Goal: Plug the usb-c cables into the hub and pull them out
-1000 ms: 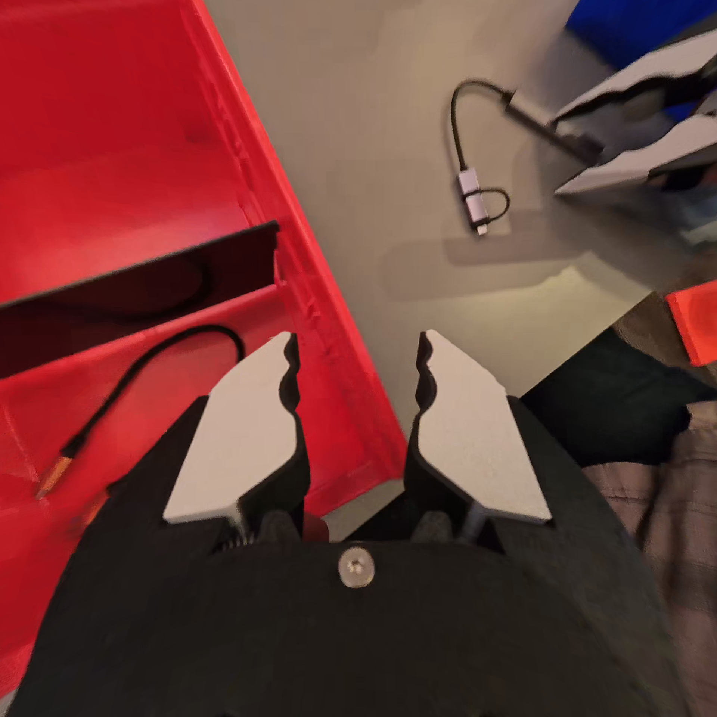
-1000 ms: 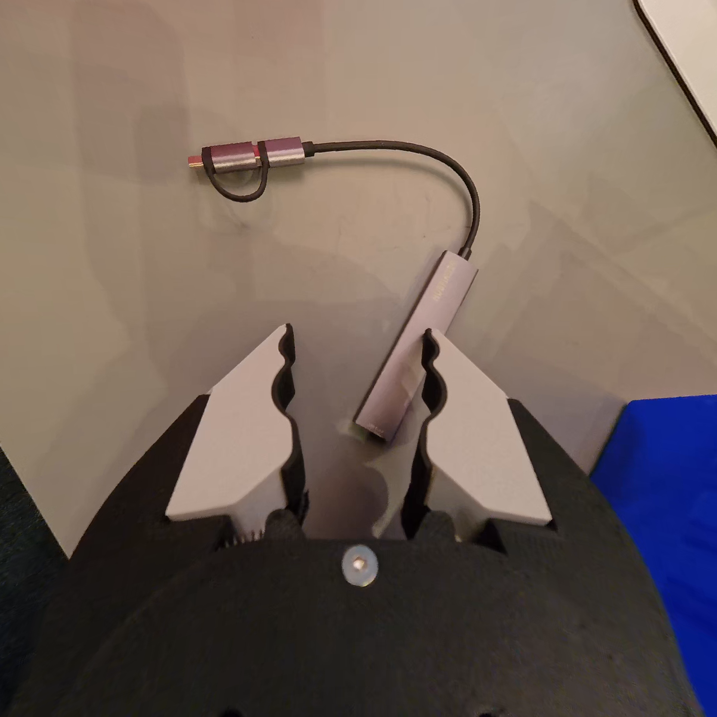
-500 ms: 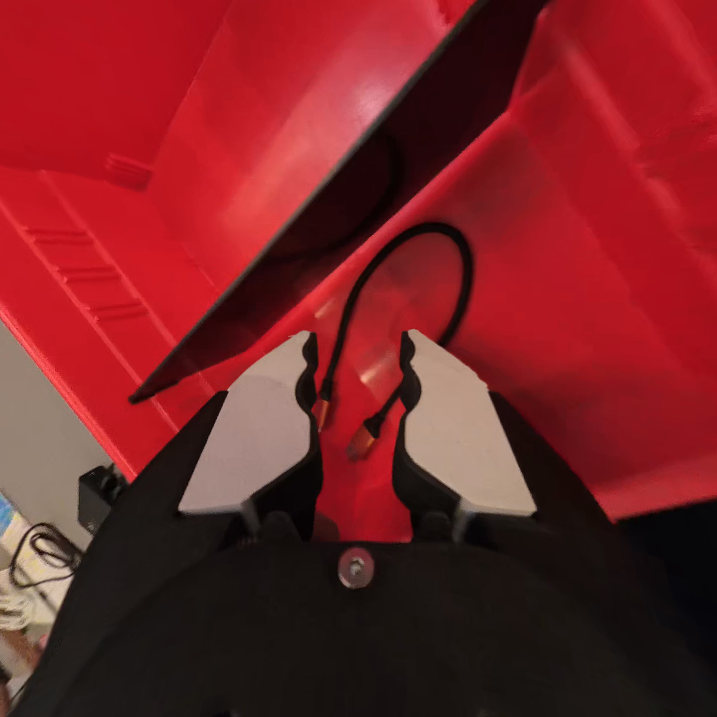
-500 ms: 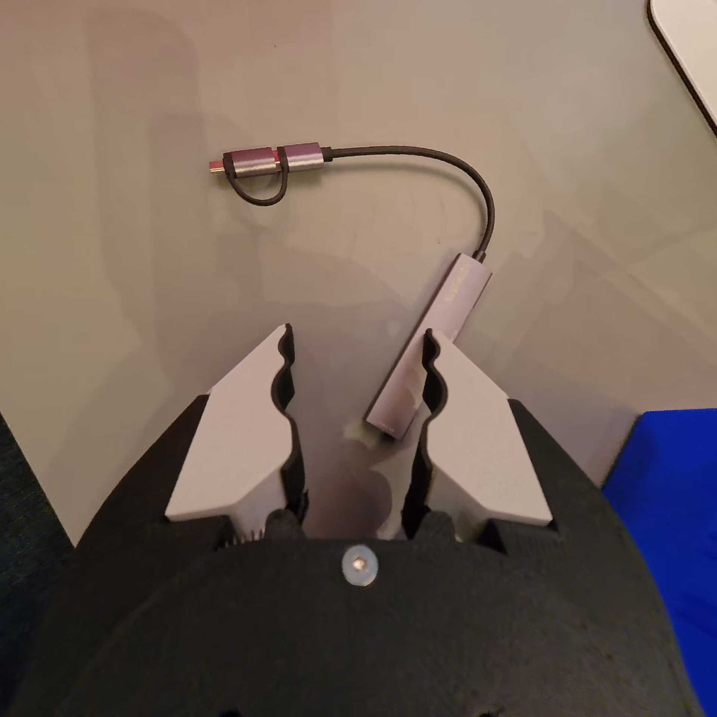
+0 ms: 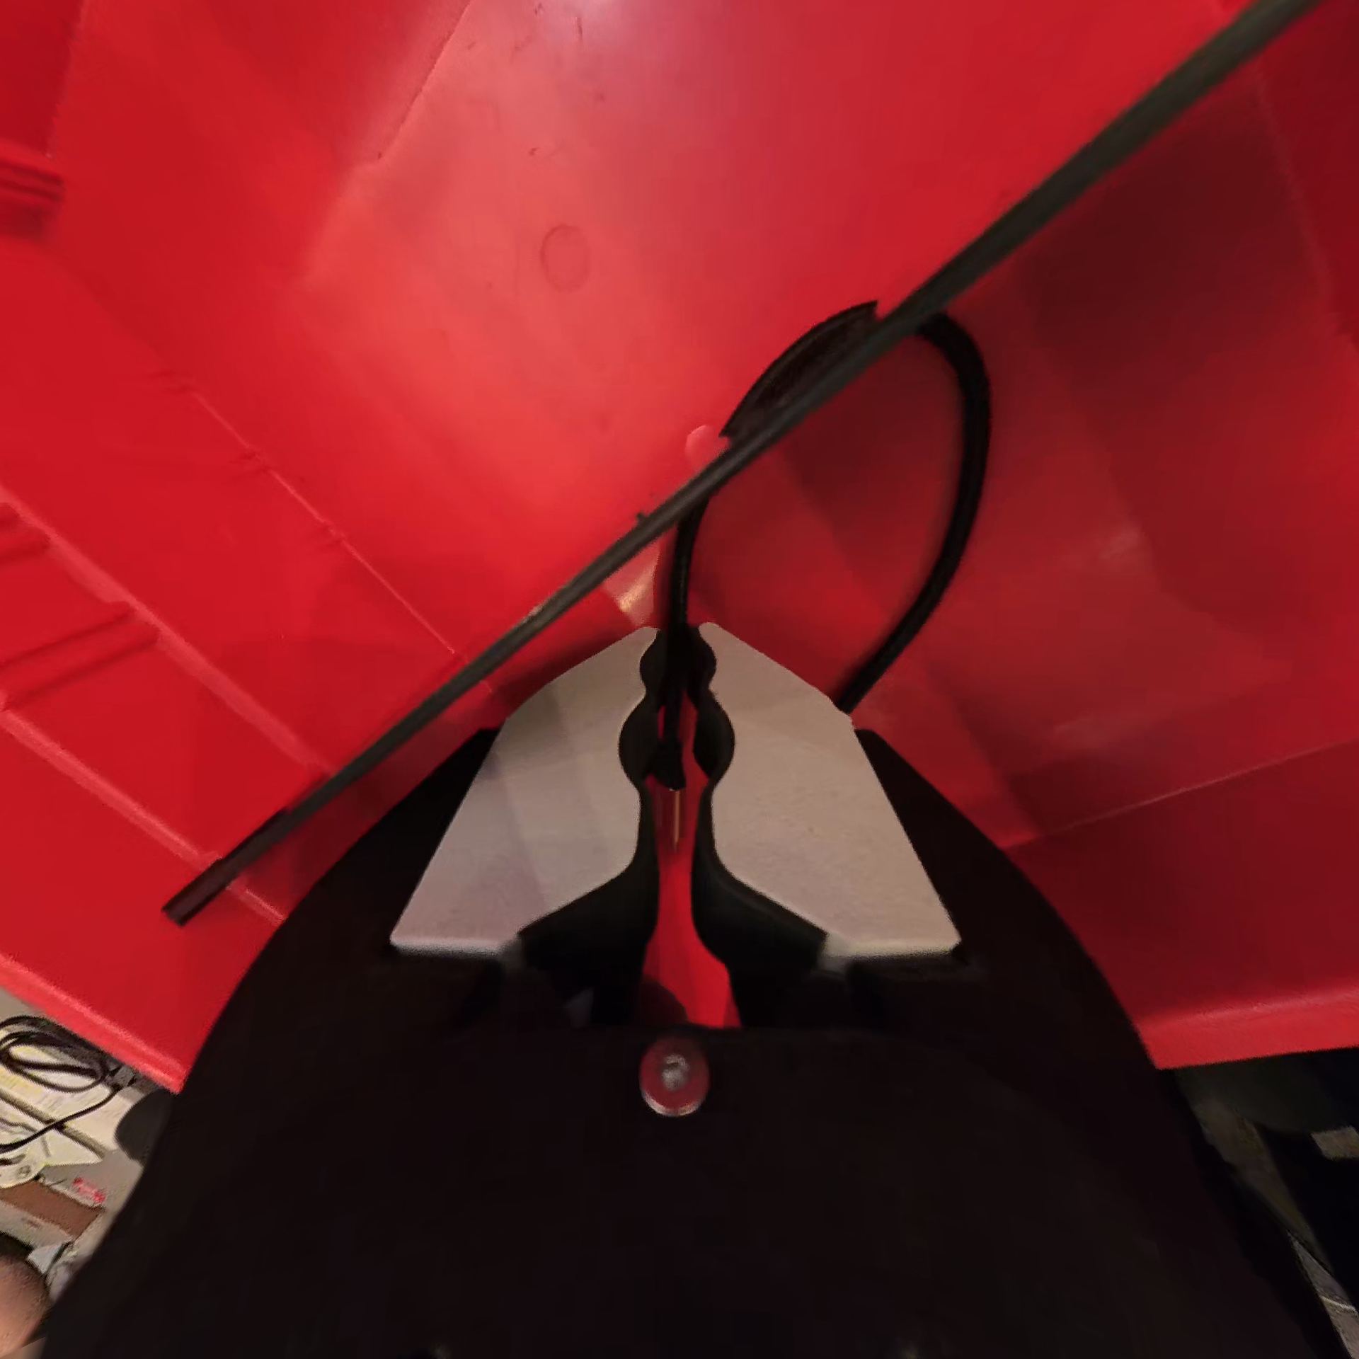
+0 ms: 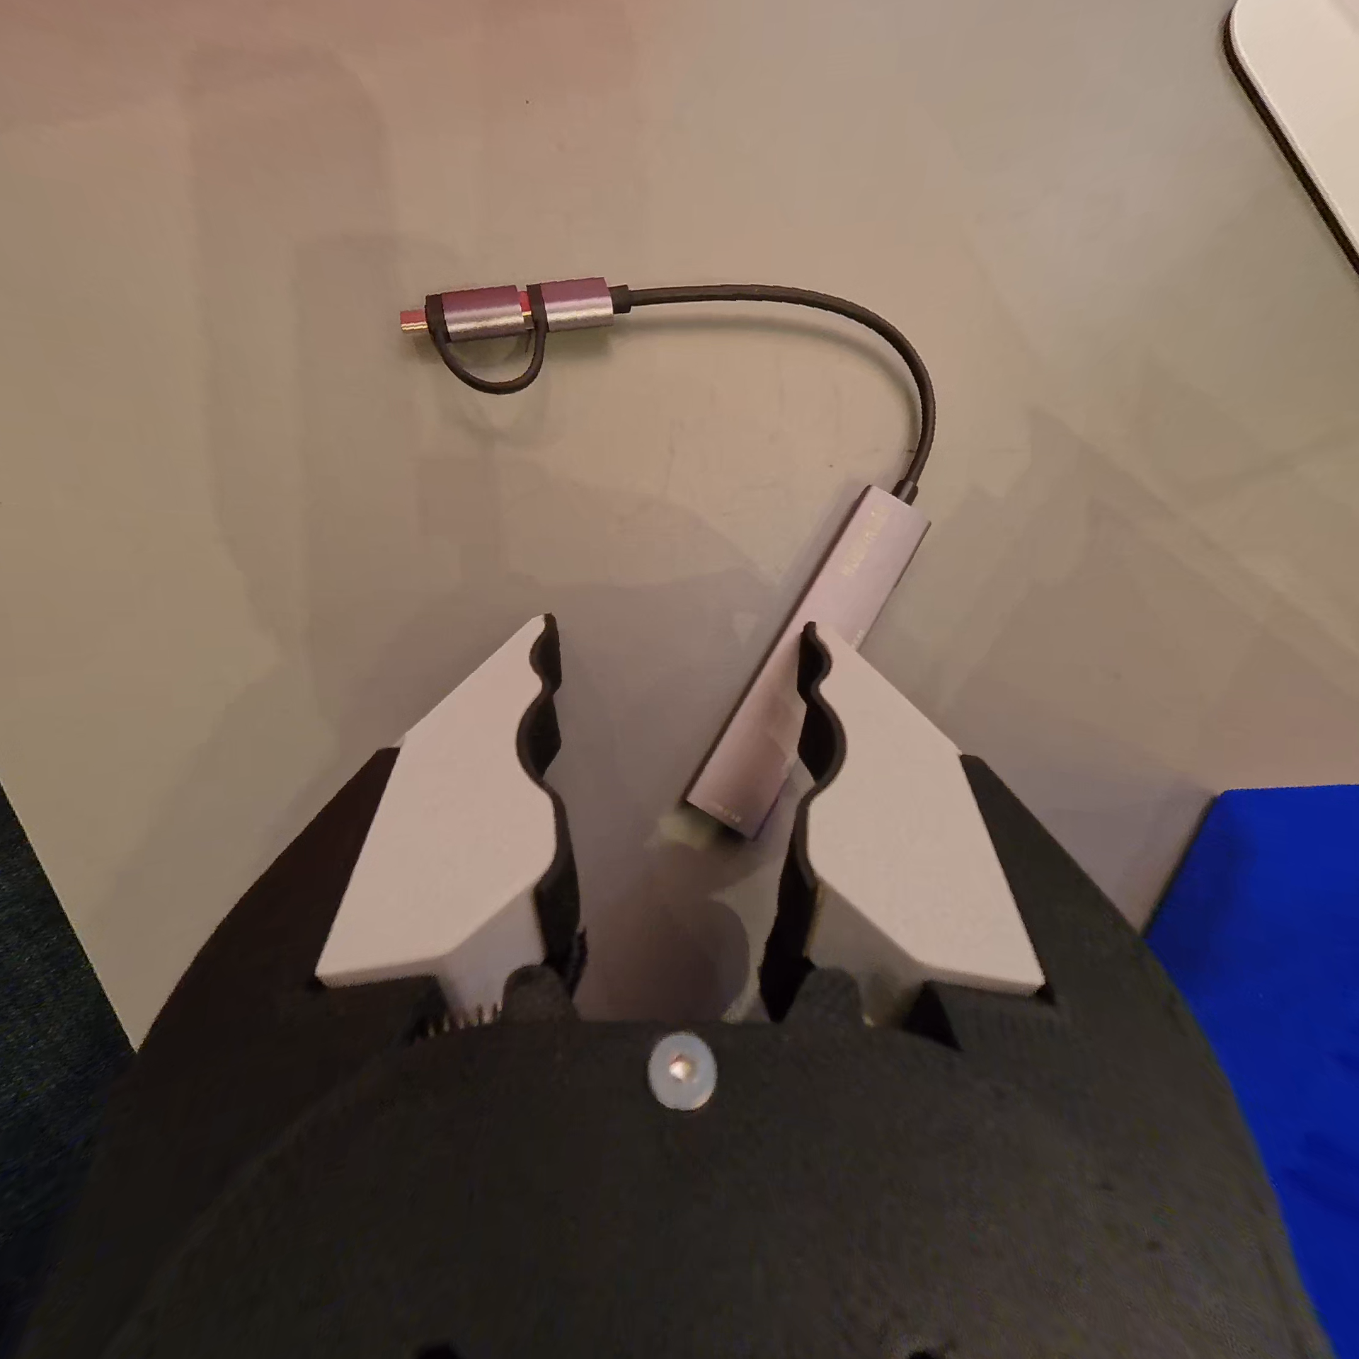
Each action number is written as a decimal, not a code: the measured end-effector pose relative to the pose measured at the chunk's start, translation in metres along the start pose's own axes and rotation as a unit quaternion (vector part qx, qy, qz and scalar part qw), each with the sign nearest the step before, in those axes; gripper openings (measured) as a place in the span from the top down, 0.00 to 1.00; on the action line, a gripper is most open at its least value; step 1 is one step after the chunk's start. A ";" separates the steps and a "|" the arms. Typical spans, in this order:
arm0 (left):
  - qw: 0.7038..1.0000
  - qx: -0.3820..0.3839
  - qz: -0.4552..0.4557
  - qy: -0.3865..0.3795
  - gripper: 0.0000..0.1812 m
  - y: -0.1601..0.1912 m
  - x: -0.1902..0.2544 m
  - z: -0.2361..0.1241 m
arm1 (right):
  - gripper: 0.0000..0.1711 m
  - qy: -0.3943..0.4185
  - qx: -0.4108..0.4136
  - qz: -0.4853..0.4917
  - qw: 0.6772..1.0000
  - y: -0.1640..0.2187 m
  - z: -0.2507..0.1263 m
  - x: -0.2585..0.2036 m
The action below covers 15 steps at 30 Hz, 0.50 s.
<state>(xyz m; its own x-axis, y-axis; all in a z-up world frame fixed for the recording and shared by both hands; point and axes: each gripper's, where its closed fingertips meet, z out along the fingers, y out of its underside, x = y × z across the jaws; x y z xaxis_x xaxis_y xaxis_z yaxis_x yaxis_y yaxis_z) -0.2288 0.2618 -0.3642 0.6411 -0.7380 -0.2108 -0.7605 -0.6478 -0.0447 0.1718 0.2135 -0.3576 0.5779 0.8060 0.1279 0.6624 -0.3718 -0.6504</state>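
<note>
In the left wrist view my left gripper (image 5: pixel 677 662) is inside a red bin (image 5: pixel 441 331) and shut on a black usb-c cable (image 5: pixel 971 471). The cable's gold plug end sits between the jaws, and its loop curves up to the right. In the right wrist view my right gripper (image 6: pixel 676 640) is open just above the table. A slim grey hub (image 6: pixel 824 647) lies slanted between its fingers, close to the right fingertip (image 6: pixel 816 662). The hub's short black lead (image 6: pixel 875 331) curves to a metal plug with an adapter (image 6: pixel 515 309).
A black divider (image 5: pixel 735 456) crosses the red bin. The grey table (image 6: pixel 294 441) ends at the left over dark floor. A blue object (image 6: pixel 1279 956) sits at the right edge and a white device corner (image 6: pixel 1309 110) at the far right. The tips of one gripper are about 40 centimetres away from the tips of the other.
My left gripper closed on the black cable near its plug and pushed deeper into the bin. My right gripper stayed open and shifted slightly; the hub stays put.
</note>
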 end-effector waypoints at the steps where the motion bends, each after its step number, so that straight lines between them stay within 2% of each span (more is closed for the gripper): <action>1: 1.000 0.005 0.004 -0.008 0.98 0.000 -0.001 -0.001 | 0.63 0.000 -0.001 -0.001 1.000 0.000 0.000 0.000; 6: 0.998 0.045 -0.001 -0.034 0.98 -0.004 -0.003 -0.030 | 0.63 -0.001 -0.003 -0.003 1.000 0.002 -0.002 0.000; 15: 0.986 0.112 -0.008 -0.123 0.99 0.011 -0.020 -0.116 | 0.63 0.001 -0.003 -0.002 1.000 0.001 -0.001 0.000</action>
<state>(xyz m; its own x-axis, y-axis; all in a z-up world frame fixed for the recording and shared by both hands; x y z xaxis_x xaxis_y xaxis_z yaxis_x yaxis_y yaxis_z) -0.2381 0.2470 -0.2469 0.6298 -0.6421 -0.4372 -0.7718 -0.5809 -0.2587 0.1732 0.2129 -0.3575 0.5756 0.8071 0.1315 0.6680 -0.3714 -0.6448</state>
